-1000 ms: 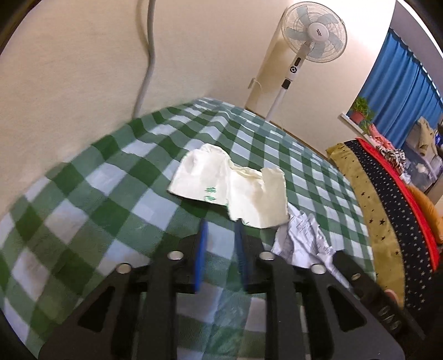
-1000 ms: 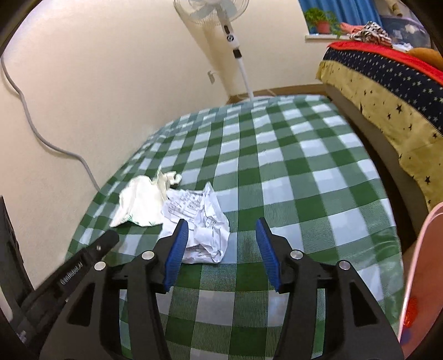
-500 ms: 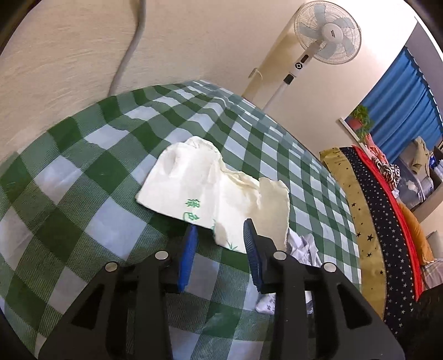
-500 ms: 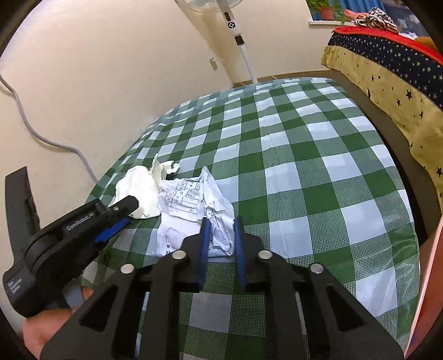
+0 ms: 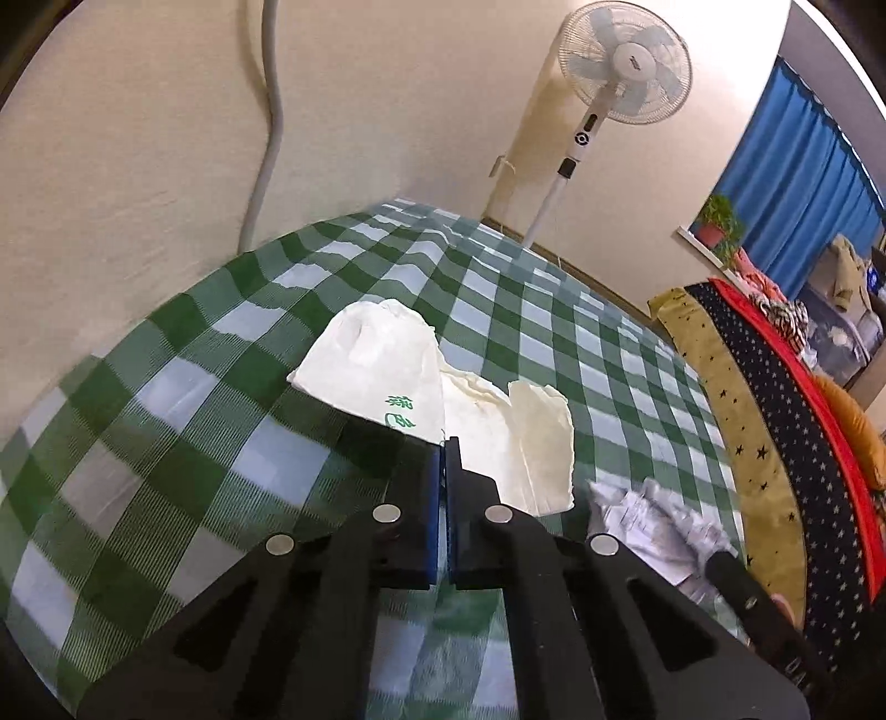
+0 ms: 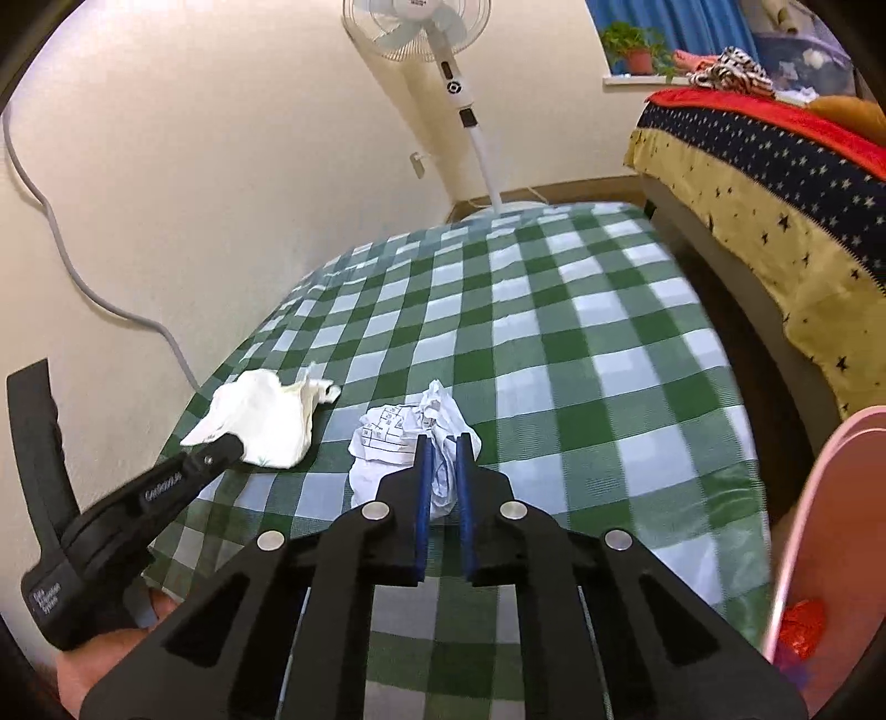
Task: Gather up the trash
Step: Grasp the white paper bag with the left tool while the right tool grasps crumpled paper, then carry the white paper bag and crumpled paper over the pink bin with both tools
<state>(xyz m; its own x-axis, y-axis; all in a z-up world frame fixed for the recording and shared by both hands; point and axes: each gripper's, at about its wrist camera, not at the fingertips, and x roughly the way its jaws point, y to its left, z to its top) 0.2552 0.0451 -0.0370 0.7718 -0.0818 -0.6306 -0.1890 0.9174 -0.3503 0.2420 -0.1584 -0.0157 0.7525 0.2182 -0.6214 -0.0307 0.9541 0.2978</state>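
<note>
A cream paper wrapper with green print [image 5: 376, 365] lies on the green-checked tablecloth [image 5: 166, 443]. My left gripper [image 5: 444, 443] is shut on the wrapper's near edge. From the right wrist view its tip [image 6: 235, 443] pinches the wrapper [image 6: 260, 410] and holds that edge a little off the cloth. A crumpled white printed paper [image 6: 387, 437] sits to the right of the wrapper. My right gripper [image 6: 443, 440] is closing on it, and a fold of the paper fills the narrow gap between the blue pads. The same paper [image 5: 648, 515] shows low and right in the left wrist view.
A standing fan [image 6: 421, 22] is beyond the table's far edge. A bed with a starred blanket [image 6: 747, 166] runs along the right. A pink container rim [image 6: 830, 526] stands at the near right. A grey cable [image 5: 271, 111] hangs on the wall to the left.
The left jaws have shut on the wrapper's near edge. The right jaws went from wide apart to squeezing the crumpled paper, with the gripper moved in over it.
</note>
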